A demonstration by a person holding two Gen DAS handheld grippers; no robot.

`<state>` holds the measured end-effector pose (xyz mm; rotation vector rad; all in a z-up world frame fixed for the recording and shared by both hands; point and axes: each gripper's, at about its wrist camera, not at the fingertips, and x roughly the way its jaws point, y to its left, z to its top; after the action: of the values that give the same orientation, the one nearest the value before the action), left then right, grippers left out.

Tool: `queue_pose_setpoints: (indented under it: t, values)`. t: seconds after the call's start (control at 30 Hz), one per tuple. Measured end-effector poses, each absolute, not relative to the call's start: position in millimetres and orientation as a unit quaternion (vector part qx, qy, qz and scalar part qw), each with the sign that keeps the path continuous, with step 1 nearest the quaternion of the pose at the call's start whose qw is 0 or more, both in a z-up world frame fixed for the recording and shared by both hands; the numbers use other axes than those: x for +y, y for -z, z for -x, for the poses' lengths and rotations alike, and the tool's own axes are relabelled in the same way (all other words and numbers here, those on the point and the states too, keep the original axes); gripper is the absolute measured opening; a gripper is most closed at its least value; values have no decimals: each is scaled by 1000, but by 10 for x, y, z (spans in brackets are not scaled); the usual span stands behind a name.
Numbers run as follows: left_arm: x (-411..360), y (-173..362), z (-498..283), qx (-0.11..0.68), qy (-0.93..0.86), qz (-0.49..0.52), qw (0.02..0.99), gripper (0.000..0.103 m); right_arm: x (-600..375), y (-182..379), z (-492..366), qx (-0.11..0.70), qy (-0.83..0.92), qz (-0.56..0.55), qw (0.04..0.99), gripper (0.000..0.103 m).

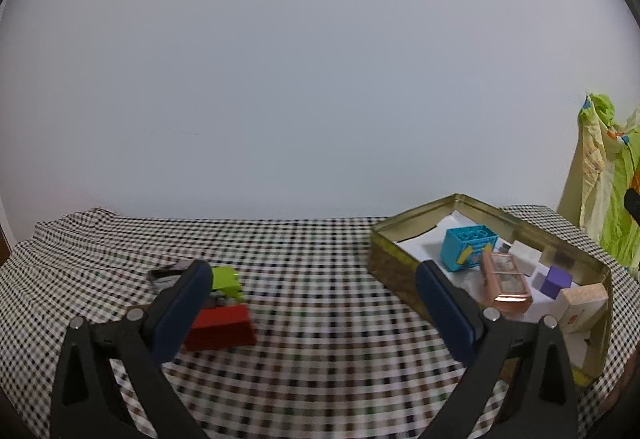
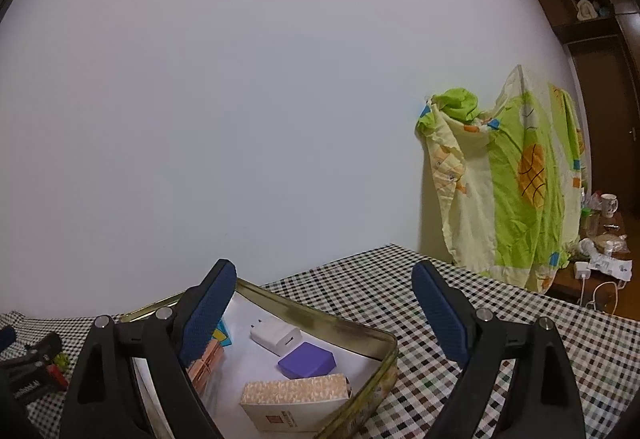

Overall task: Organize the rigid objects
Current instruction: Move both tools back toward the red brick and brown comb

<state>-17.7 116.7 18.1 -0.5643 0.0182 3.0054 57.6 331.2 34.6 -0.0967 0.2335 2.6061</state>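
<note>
Sorting under way: gold tin [image 1: 400, 267] at 3 o'clock already holds a blue brick [image 1: 466, 247], purple cube [image 1: 556, 281] and cartons. Loose red block [image 1: 220, 327] and lime brick [image 1: 226, 279] lie at 9 o'clock, by the left gripper [image 1: 314, 313], jaws released, empty. Right gripper [image 2: 324, 313], also spread and empty, hovers over the tin. Next, probably: straddle the red block and close. The left finger hides part of the block; the dark item behind it is unreadable.
</note>
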Motion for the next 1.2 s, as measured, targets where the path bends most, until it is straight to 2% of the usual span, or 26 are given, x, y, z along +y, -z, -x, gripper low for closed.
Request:
queue_pose_setpoints:
  t: [0.23,0.5,0.87,1.2]
  values:
    - [854,-208,205,8,-983,182,27,102,3202,-359,-603,79,-962,36,258,91]
    - [580,-177,278,-9,-981,196,13,102,2983,-311,-529,108,-963,67,236,91]
    - [334,-158,325,-4,-981,195,-2,102,2346,-251,-278,112,-973,98,174,91]
    - [-225,-141,499,-4,-977,204,-53,102,1864,-199,-15,99,-978,135,122,91]
